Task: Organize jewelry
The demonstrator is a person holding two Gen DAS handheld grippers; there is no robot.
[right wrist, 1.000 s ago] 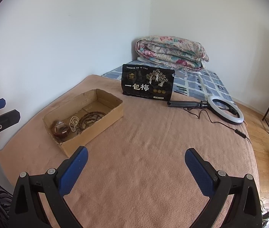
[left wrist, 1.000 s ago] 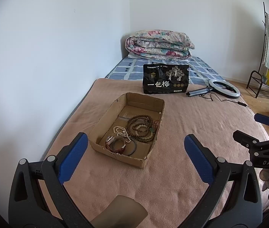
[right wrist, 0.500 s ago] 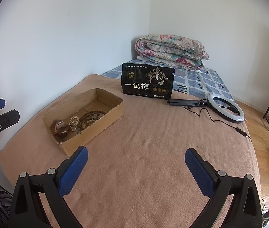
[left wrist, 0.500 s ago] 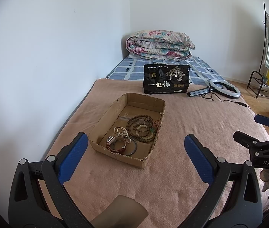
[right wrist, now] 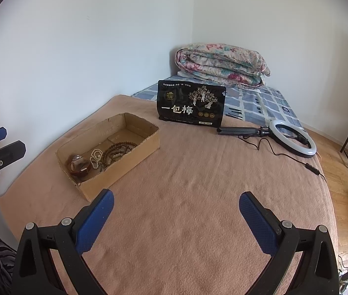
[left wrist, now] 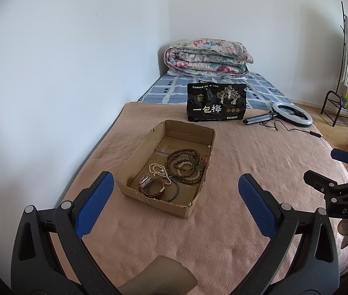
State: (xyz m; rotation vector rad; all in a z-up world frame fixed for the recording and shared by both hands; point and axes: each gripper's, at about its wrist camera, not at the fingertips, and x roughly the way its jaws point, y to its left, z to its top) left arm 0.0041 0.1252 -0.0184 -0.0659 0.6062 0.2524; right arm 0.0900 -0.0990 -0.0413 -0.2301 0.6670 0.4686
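Note:
A shallow cardboard box (left wrist: 134, 152) (right wrist: 134, 158) lies on a pink blanket. It holds brown bead strands (left wrist: 182, 162) (right wrist: 119, 147), a white bead string (left wrist: 158, 169) (right wrist: 97, 157), a watch with a brown strap (left wrist: 149, 186) (right wrist: 79, 167) and a thin dark ring (left wrist: 174, 191). My left gripper (left wrist: 172, 204) is open and empty, above the blanket just short of the box's near end. My right gripper (right wrist: 176, 211) is open and empty, right of the box; it shows at the right edge of the left wrist view (left wrist: 339, 169).
A black snack bag (left wrist: 217, 102) (right wrist: 191, 103) stands behind the box. A ring light on a folded tripod (left wrist: 292, 114) (right wrist: 292, 137) lies to its right, with a cable. A folded floral quilt (left wrist: 207, 57) (right wrist: 223, 64) sits at the bed's head. White wall on the left.
Both views have shifted very slightly; the grippers stay open and nothing in the box has moved.

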